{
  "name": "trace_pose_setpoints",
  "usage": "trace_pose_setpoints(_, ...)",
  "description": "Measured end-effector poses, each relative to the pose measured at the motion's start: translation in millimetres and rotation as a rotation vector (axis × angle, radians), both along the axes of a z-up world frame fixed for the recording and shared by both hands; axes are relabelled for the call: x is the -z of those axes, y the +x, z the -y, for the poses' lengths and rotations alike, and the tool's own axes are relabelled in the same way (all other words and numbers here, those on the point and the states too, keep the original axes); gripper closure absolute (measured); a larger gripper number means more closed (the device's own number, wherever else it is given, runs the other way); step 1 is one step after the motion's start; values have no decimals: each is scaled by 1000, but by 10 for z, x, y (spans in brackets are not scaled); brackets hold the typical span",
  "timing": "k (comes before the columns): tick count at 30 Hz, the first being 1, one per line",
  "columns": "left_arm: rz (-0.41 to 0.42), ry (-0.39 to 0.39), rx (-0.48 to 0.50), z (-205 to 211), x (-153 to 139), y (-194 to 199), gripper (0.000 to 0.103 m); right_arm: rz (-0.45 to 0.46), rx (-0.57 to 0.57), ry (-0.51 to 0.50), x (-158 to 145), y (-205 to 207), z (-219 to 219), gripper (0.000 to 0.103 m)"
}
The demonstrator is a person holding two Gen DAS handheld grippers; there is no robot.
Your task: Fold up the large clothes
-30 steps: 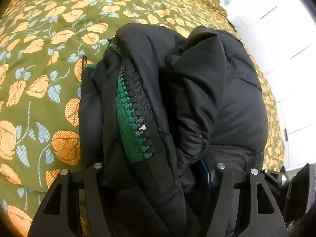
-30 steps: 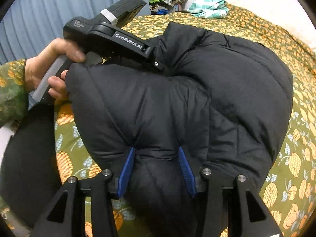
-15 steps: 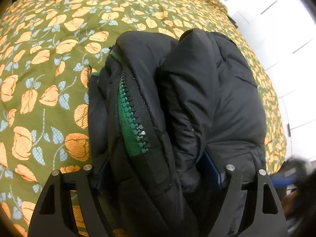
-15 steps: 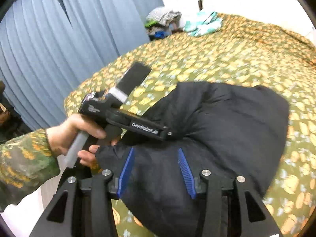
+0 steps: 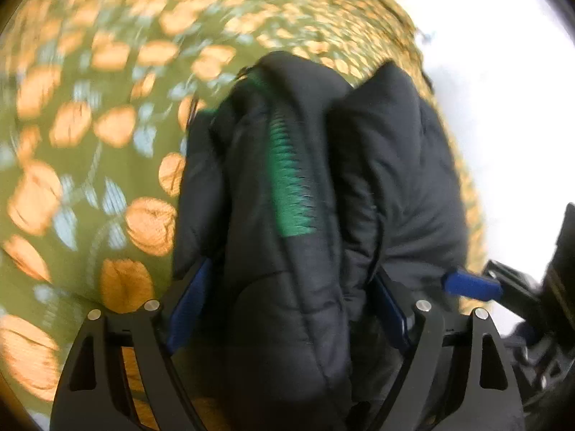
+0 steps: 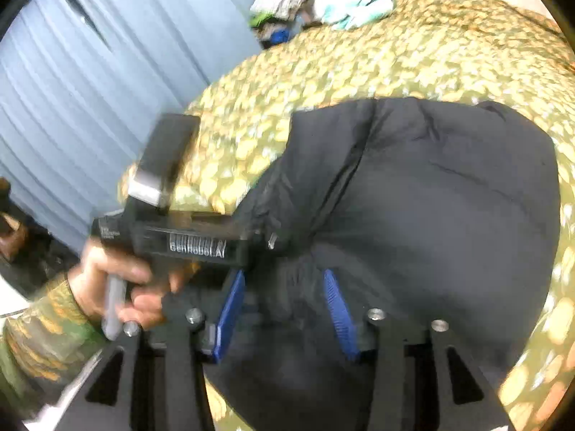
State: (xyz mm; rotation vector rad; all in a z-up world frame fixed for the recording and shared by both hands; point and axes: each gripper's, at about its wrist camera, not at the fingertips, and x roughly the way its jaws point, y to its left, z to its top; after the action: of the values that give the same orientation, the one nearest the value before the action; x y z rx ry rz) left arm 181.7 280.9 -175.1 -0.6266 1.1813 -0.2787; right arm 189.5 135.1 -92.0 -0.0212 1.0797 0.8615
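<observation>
Left wrist view first: your left gripper (image 5: pixel 287 309) has a thick fold of the puffy black quilted jacket (image 5: pixel 388 165) bunched between its blue pads (image 5: pixel 187 305). The jaws have just been opening, and they now stand wide with the padding still filling the gap between them. The left pad shows mostly bare, so it reads as let go rather than clamped. The jacket's green zipper (image 5: pixel 291 179) runs up the middle of the bundle, and the whole lump sits on the olive bedspread with orange flowers (image 5: pixel 90 151). At the lower right edge you can see the tip of your other tool, one blue pad (image 5: pixel 470 285) poking in beside the jacket. Everything's pretty blurred here.

Right wrist view: your right gripper (image 6: pixel 284 309) has its jaws partway apart with black jacket fabric (image 6: pixel 431 215) between the blue pads (image 6: pixel 337 309). I can't tell whether they're actually pinching it or just sitting around it. The jacket lies folded into a fat bundle on the flowered bedspread (image 6: pixel 395 54), near its close edge. Your left hand (image 6: pixel 118 280), in a camo-patterned sleeve (image 6: pixel 39 334), holds the black left tool with its nose pushed into the jacket's left side. Blue-grey pleated curtains (image 6: pixel 90 72) hang on the left, and a pile of loose clothes (image 6: pixel 316 10) sits at the far end of the bed.
</observation>
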Motion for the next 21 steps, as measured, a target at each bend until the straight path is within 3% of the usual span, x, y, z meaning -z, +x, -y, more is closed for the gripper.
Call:
trace_pose_setpoints(1,14,16,20,15,9,9,18,45,3,-41,-49,85,-62,53)
trace_pose_setpoints(3,53,67,52,81,-32,-21,18,56,2,-22,-158,359,-75,53)
trace_pose_setpoints(4,54,70,57,98,-43,-26,18,26,8,5,-189,498,-75,53)
trace_pose_setpoints(7,50,70,61,122,-25,13,17,74,51,-47,-245,807,-182,52)
trace_pose_setpoints(9,45,75,67,136,6,28,15,0,-24,-149,4,1029,-507,52)
trace_pose_setpoints(13,24,119,50,151,61,75,15,-68,-56,-323,579,1301,-854,53)
trace_pose_setpoints(16,3,95,54,92,65,47,15,-77,-37,-324,626,1304,-830,53)
trace_pose_setpoints(17,0,90,68,93,28,47,15,-116,-80,-303,544,1238,-772,53)
trace_pose_setpoints(20,27,97,97,65,-227,-4,17,-60,-57,-181,88,1109,-407,52)
trace_pose_setpoints(21,47,97,99,33,-329,-42,18,-36,-37,-136,-62,1082,-280,47)
